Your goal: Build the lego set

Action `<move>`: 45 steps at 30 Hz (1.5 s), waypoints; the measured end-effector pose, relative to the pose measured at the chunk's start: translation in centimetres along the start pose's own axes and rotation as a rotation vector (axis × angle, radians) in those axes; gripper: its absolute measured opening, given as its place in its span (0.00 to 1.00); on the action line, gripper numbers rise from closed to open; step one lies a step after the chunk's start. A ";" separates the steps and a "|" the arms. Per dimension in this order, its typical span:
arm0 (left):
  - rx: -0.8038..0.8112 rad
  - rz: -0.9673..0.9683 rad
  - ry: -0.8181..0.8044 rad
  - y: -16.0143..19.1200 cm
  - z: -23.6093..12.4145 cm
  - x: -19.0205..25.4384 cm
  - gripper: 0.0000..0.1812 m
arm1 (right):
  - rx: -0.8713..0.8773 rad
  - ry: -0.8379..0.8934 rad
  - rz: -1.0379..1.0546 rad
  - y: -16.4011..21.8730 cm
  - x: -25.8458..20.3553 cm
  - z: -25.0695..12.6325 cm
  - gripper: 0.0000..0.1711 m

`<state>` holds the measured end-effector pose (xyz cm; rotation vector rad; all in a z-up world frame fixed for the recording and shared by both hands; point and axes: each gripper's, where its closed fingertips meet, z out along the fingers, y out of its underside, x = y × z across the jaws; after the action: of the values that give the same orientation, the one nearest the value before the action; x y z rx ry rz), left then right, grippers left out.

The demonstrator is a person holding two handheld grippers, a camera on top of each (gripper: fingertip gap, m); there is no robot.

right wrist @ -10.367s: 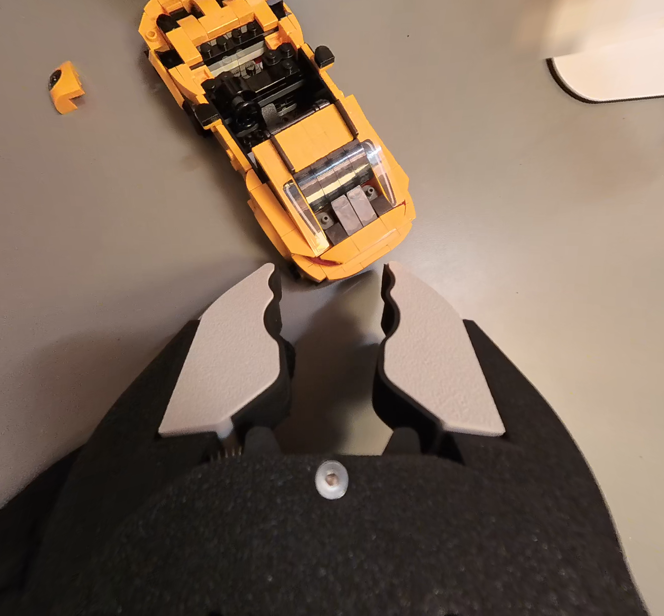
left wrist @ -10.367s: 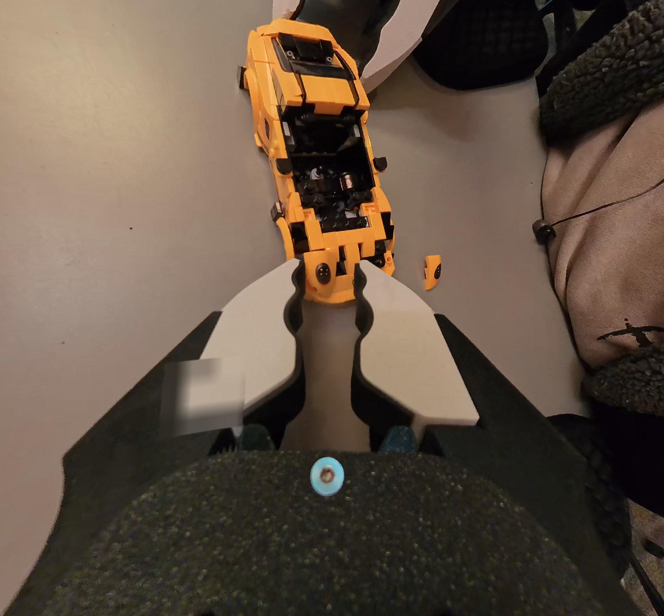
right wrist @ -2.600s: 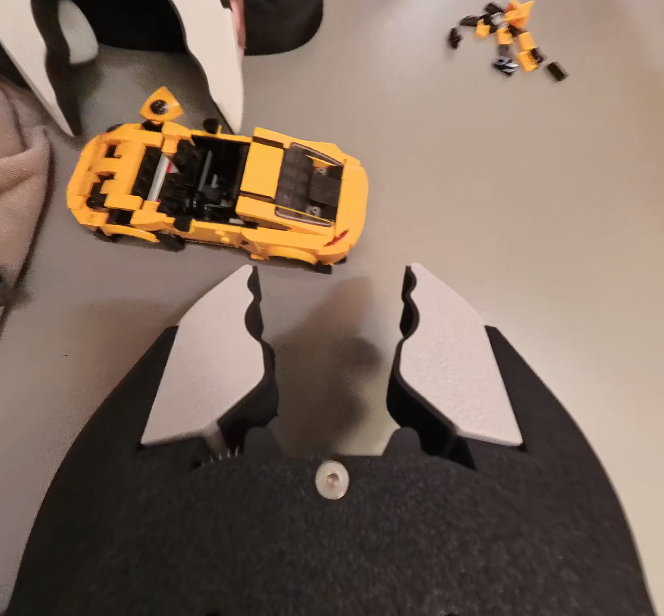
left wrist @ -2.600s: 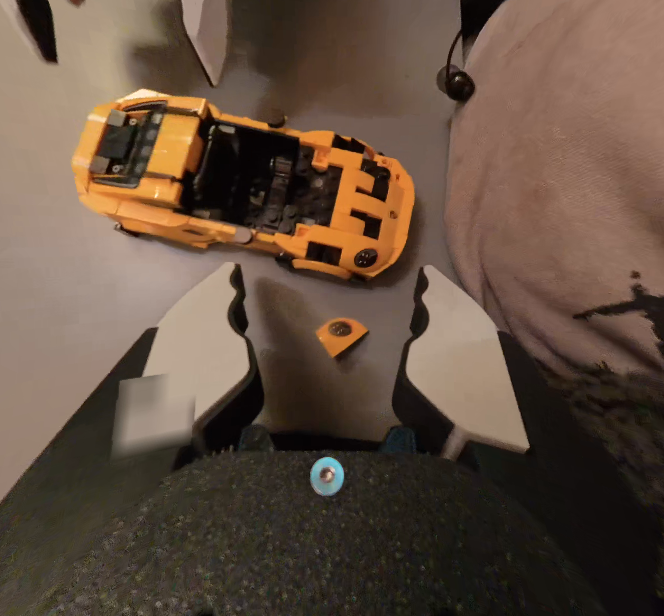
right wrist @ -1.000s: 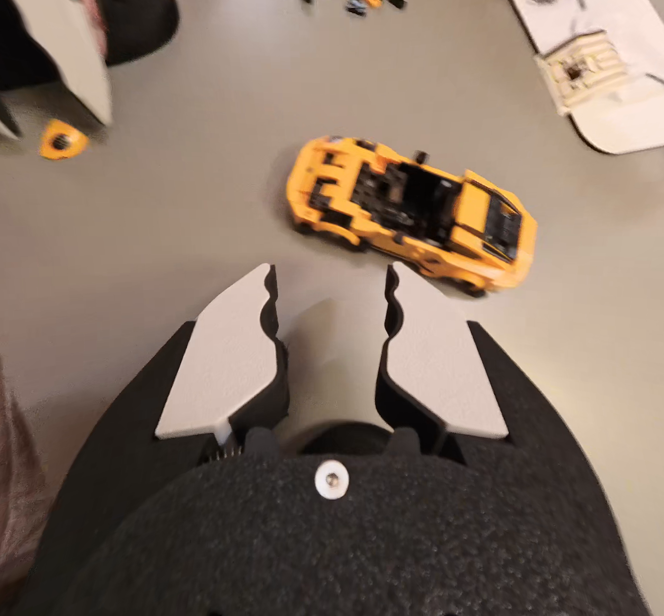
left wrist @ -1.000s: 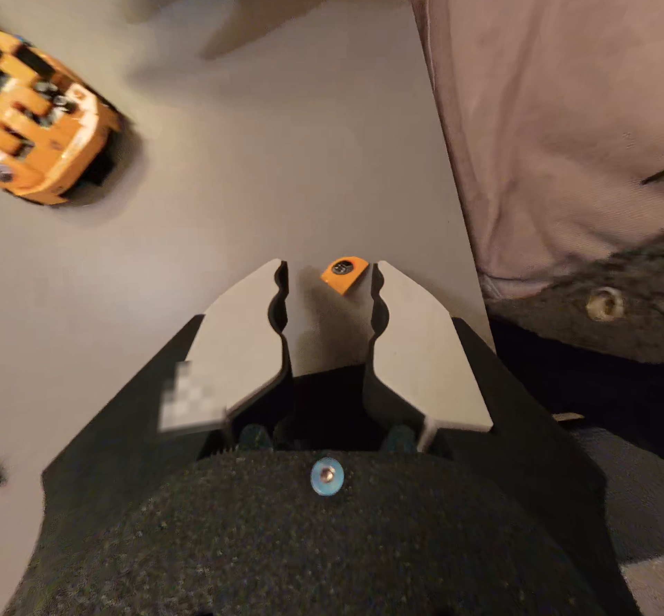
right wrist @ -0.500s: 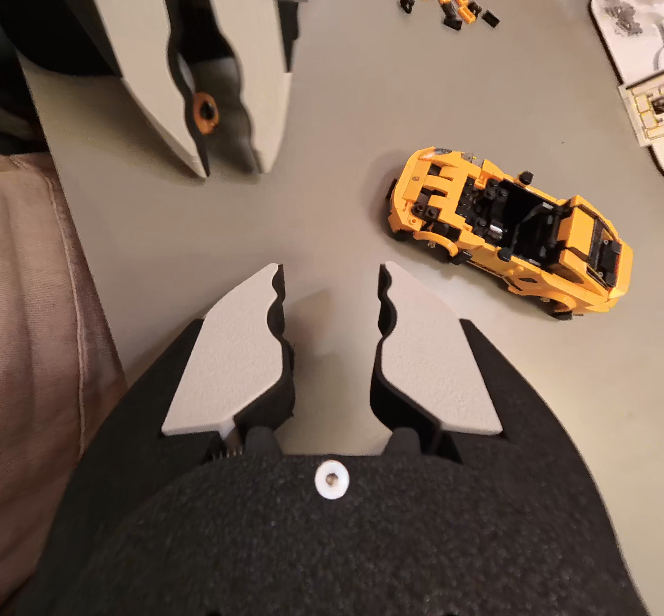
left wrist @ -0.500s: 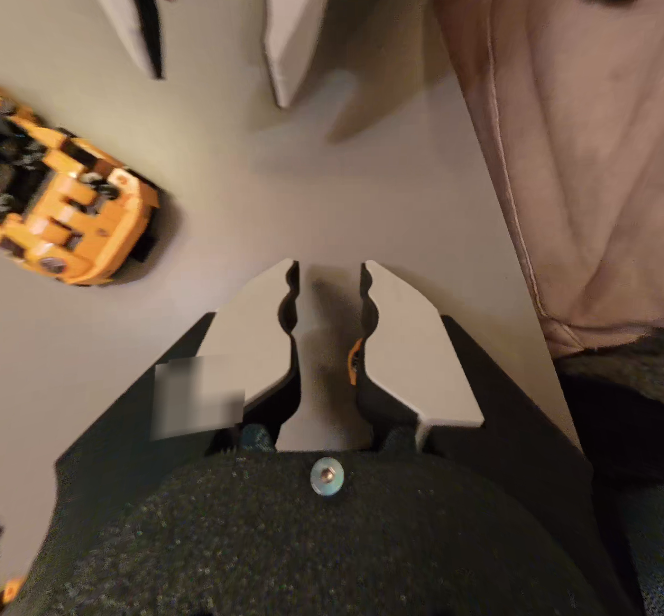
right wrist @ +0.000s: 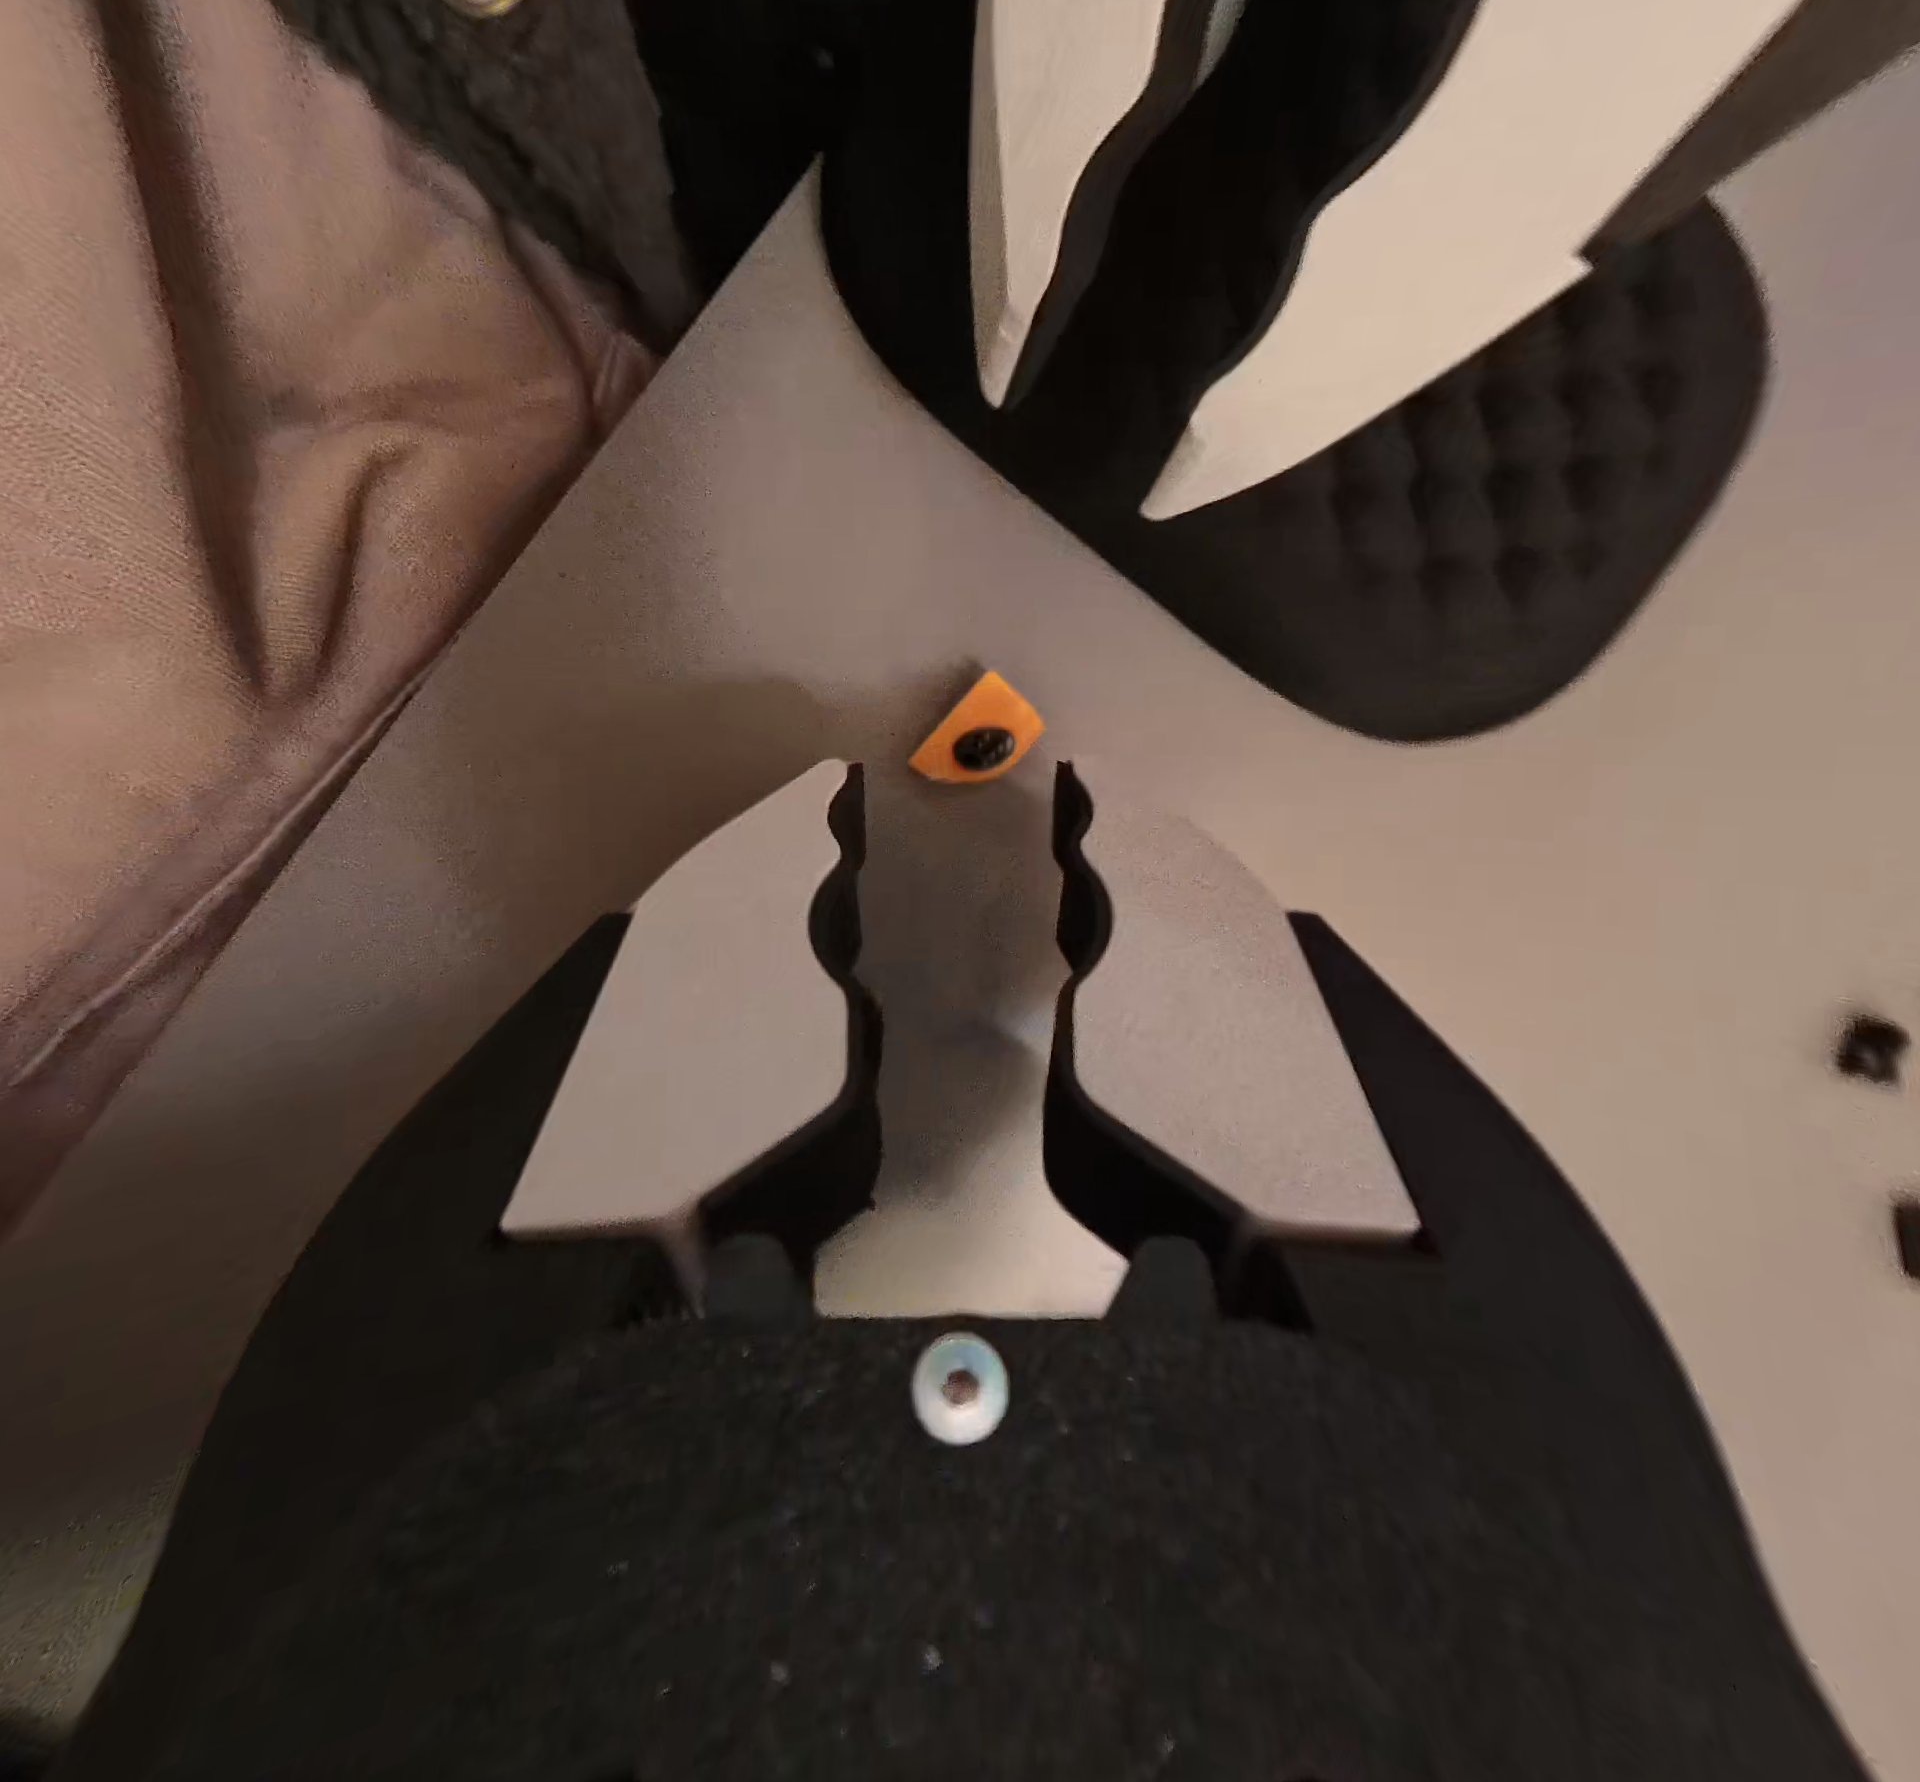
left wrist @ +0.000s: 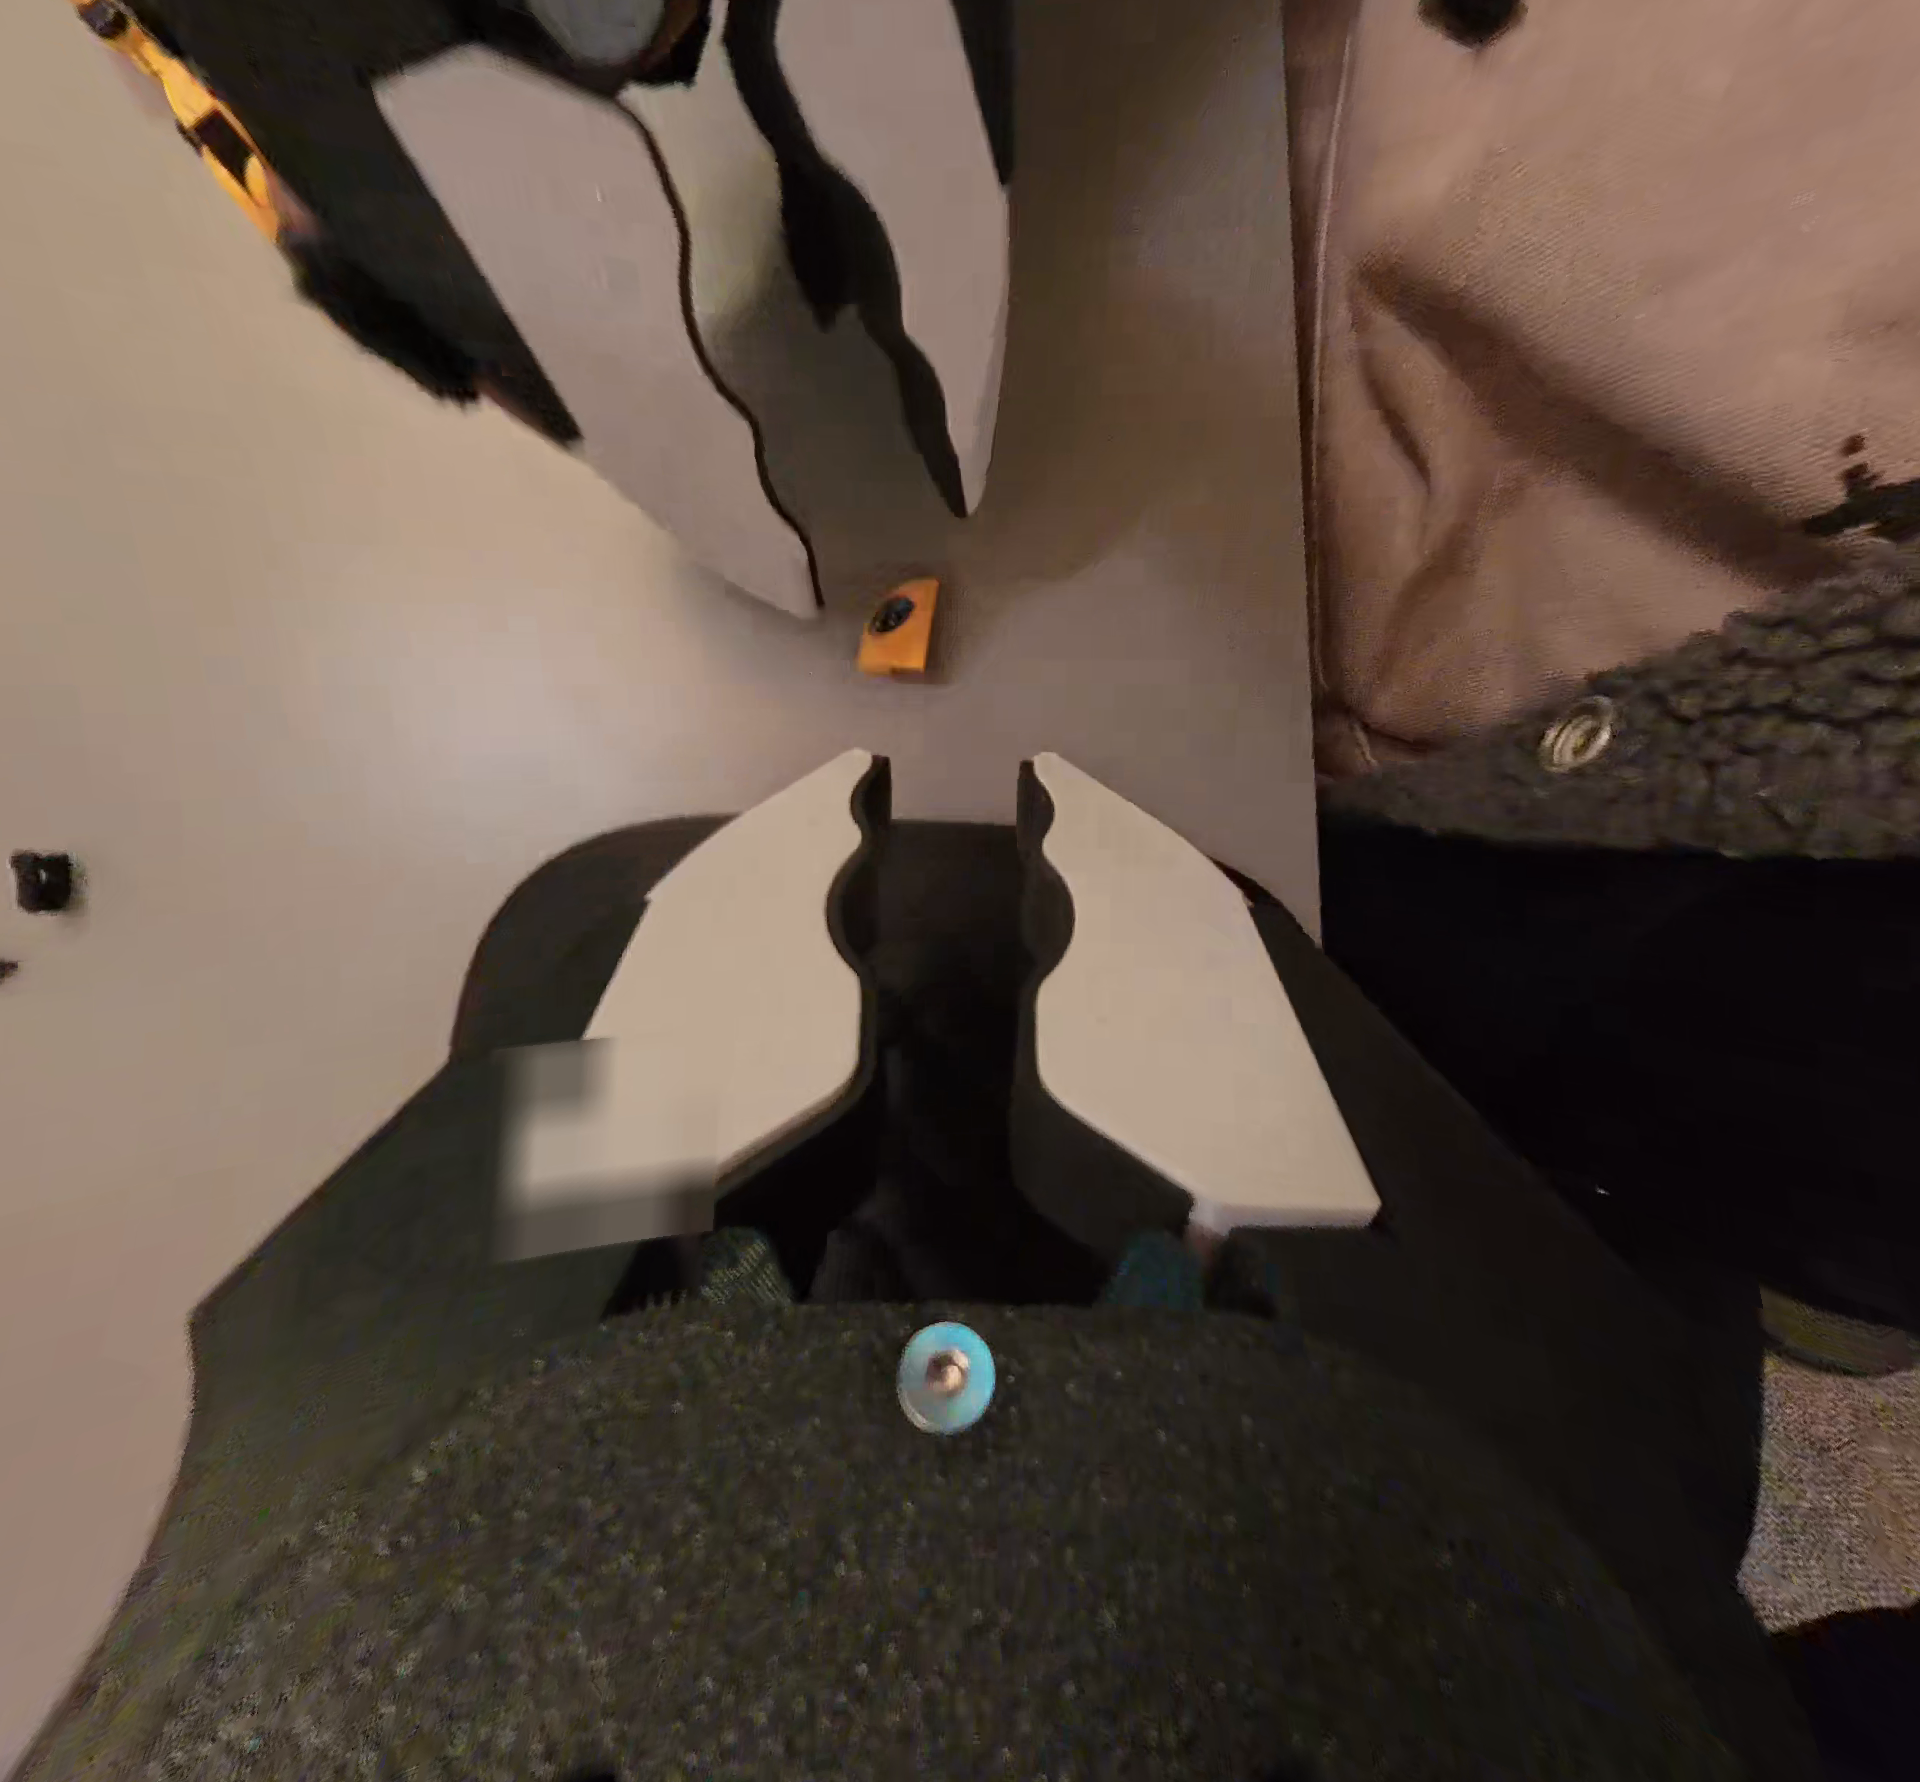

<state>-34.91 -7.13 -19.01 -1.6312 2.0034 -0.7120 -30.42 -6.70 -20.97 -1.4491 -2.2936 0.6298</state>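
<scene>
No legible text, label, brand, number or sign anywhere in either view. Dark smudged mark on the beige garment at the right edge of the left wrist view, too partial to read as lettering. Mosaic patch over part of the left tongs, nothing readable there. Small orange piece with a black round mark, no characters.

A small orange wedge-shaped lego piece with a black round insert lies on the grey table near its edge, just beyond the tips of the right gripper, whose grey fingers stand apart, empty. Opposite, the left gripper points towards it, parted. Small black lego bits lie rightward.
</scene>
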 end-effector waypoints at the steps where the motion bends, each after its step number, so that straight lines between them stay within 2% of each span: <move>1: 0.007 -0.013 -0.002 0.4 -0.3 0.2 0.12 | -0.023 -0.045 -0.016 -0.1 0.1 0.6 0.20; 4: 0.052 -0.043 -0.007 1.0 -0.7 0.5 0.10 | -0.065 -0.110 -0.037 0.0 0.3 1.8 0.18; 7: 0.116 -0.065 -0.041 0.7 -0.7 0.2 0.09 | -0.071 -0.090 0.059 0.5 0.5 1.7 0.14; 9: 0.168 -0.098 -0.088 0.0 -0.6 -0.5 0.09 | -0.094 0.038 0.197 1.8 1.0 0.7 0.13; 11: 0.215 -0.115 -0.126 -0.6 -0.6 -1.1 0.09 | -0.090 0.250 0.411 3.6 1.5 -1.4 0.13; 14: 0.232 -0.128 -0.171 -1.2 -0.3 -2.5 0.09 | -0.104 0.592 0.880 9.0 0.6 -5.9 0.13; 16: 0.221 -0.121 -0.186 -1.8 0.3 -3.7 0.09 | -0.124 0.766 1.083 12.5 -1.1 -8.1 0.13; 18: 0.205 -0.121 -0.166 -3.0 1.2 -4.9 0.09 | -0.141 0.871 1.183 14.6 -1.8 -8.7 0.14; 20: 0.162 -0.120 -0.144 -4.0 2.4 -6.4 0.11 | -0.041 0.863 1.243 13.9 -1.4 -7.8 0.18; 22: 0.122 -0.109 -0.106 -4.6 3.9 -7.8 0.14 | 0.002 0.823 1.228 13.0 -1.6 -6.8 0.26; 24: 0.084 -0.119 -0.055 -4.6 5.4 -9.0 0.19 | 0.015 0.825 1.169 13.0 -2.3 -7.5 0.28; 27: 0.034 -0.098 -0.028 -4.5 7.3 -11.4 0.25 | 0.045 0.781 1.043 12.9 -3.6 -9.2 0.20; 29: 0.021 -0.040 -0.010 -5.1 8.7 -12.9 0.31 | 0.029 0.727 0.881 12.7 -3.7 -9.5 0.15; 32: 0.009 0.044 0.064 -6.1 10.6 -14.3 0.38 | -0.039 0.631 0.685 13.0 -3.1 -9.0 0.12; 36: 0.030 0.057 0.153 -7.2 11.5 -13.6 0.32 | -0.043 0.517 0.660 14.3 -1.9 -8.6 0.06; 40: 0.053 0.104 0.145 -7.5 11.8 -12.3 0.31 | -0.057 0.444 0.701 14.8 -2.6 -7.7 0.01; 44: 0.081 0.118 0.173 -7.7 11.9 -11.3 0.31 | -0.032 0.537 0.764 12.9 -2.4 -6.5 0.04; 45: 0.085 0.119 0.171 -7.7 11.9 -11.4 0.30 | -0.016 0.550 0.788 12.5 -2.5 -6.3 0.09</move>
<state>-19.39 1.51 -22.79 -1.4316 2.1371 -0.9052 -16.72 -3.14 -22.58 -2.1985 -1.2837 0.3296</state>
